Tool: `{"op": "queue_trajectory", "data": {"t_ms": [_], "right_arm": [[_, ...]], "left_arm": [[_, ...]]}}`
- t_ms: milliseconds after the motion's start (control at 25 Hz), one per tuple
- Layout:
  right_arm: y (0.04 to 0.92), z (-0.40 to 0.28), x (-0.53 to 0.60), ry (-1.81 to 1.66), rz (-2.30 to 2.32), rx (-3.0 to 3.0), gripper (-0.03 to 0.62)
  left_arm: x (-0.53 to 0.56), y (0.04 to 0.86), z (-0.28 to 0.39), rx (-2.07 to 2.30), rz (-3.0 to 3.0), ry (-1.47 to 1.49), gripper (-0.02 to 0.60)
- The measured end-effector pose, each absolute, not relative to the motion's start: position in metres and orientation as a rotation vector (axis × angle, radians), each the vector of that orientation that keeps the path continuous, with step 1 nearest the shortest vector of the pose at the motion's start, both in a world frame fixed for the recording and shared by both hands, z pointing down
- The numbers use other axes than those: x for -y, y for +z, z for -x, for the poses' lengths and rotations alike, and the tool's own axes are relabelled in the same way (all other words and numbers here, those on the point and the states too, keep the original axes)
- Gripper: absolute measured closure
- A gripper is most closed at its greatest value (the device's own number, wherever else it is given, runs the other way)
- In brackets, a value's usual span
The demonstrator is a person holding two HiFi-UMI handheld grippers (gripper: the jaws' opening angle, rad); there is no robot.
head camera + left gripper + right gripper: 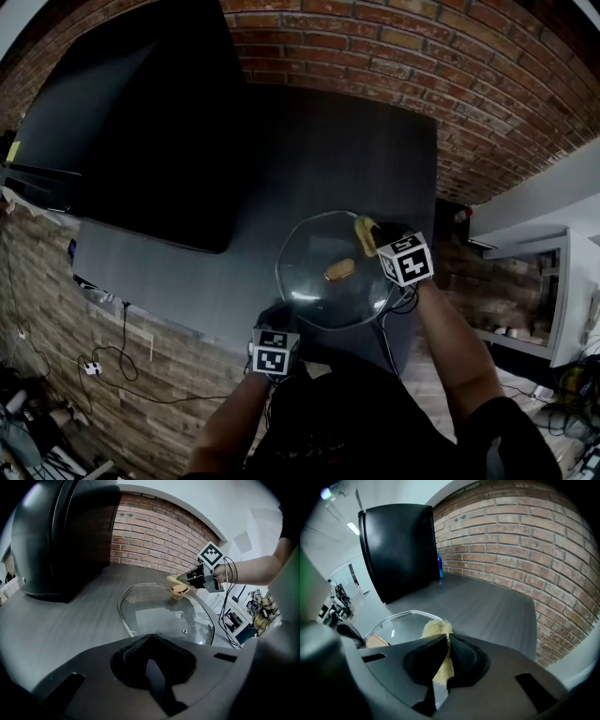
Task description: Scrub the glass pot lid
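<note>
The glass pot lid (319, 295) with its gold knob (339, 270) is over the dark table's near edge. My left gripper (277, 315) is shut on the lid's near rim; in the left gripper view its jaws (150, 637) meet where the lid (159, 613) runs in. My right gripper (378, 242) is shut on a yellow sponge (366, 231), which rests on the lid's far right edge. The right gripper view shows the sponge (436, 630) sticking out between the jaws, over the lid (401, 620). From the left gripper view the sponge (172, 580) lies just behind the knob (178, 590).
A big black box-like object (141, 122) fills the table's (366, 159) left side. A brick wall (450, 66) runs behind the table. A blue bottle (440, 566) stands by the wall behind the black object. A white cabinet (539, 291) stands to the right, with cables (112, 366) on the floor.
</note>
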State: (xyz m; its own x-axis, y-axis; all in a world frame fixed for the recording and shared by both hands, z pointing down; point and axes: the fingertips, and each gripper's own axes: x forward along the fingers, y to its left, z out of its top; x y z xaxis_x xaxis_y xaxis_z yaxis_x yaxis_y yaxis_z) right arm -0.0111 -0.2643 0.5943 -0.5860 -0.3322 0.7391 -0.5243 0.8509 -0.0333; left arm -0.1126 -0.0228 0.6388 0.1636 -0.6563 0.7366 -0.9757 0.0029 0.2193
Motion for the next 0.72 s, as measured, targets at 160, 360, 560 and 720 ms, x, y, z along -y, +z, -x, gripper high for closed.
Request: {"op": "queue_trajectory", "data": {"t_ms": [160,360,560,720], "right_arm": [[0.562,0.051,0.251,0.228,-0.503,2.371,0.569],[0.537,0.104,0.212,0.068,-0.254,2.44,0.569],[0.532,0.15,0.147,-0.116,0.056,2.424,0.569],[0.546,0.171,0.098,-0.236,0.26,2.357,0.569]], "left_arm": [[0.023,0.639,0.113,1.566,-1.724,0.568,0.548],[0.023,0.638,0.112,1.576,-1.712,0.552,0.548],[0.023,0.638,0.112,1.587,-1.719,0.539,0.548],[0.023,0.638,0.111,1.589,-1.722,0.527,0.548]]}}
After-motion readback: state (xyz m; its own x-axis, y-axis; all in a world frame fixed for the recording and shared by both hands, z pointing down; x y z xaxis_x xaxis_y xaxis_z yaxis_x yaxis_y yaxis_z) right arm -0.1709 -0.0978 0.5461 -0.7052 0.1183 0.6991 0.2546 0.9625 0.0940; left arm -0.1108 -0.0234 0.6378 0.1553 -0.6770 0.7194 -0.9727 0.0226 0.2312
